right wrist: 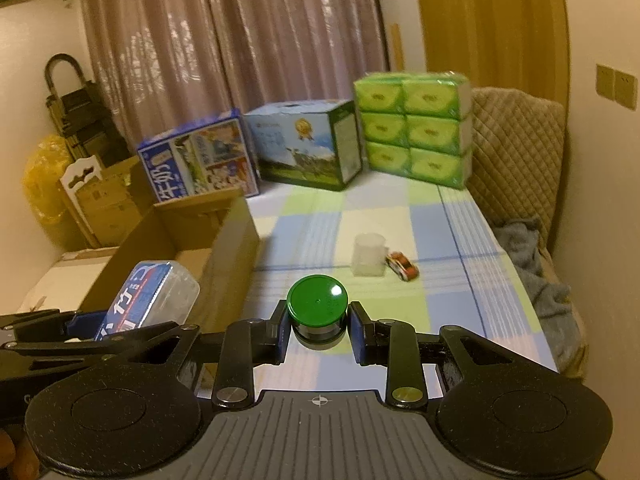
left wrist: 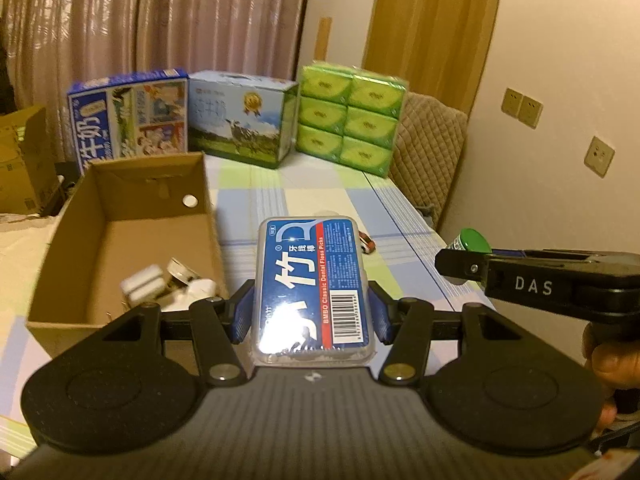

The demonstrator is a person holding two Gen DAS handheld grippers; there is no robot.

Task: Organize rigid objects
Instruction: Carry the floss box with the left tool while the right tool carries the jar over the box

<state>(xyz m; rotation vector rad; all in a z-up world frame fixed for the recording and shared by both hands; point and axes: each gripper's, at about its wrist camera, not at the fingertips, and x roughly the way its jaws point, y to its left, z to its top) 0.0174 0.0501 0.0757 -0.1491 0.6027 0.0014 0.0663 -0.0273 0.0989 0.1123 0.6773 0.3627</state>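
Observation:
My left gripper (left wrist: 312,312) is shut on a clear box of dental floss picks (left wrist: 314,284) with a blue label, held above the checked tablecloth just right of an open cardboard box (left wrist: 120,240). That box holds several small white items (left wrist: 160,284). My right gripper (right wrist: 318,330) is shut on a small jar with a green lid (right wrist: 317,308), lifted over the table. In the left wrist view the right gripper (left wrist: 456,266) enters from the right with the green-lidded jar (left wrist: 472,242). The floss box (right wrist: 154,300) and the cardboard box (right wrist: 188,248) appear at the left in the right wrist view.
A translucent plastic cup (right wrist: 369,254) and a small toy car (right wrist: 402,266) sit mid-table. Two milk cartons (left wrist: 132,116) (left wrist: 244,118) and a green tissue pack (left wrist: 352,116) line the far edge. A quilted chair (right wrist: 516,152) with grey cloth (right wrist: 540,276) stands on the right.

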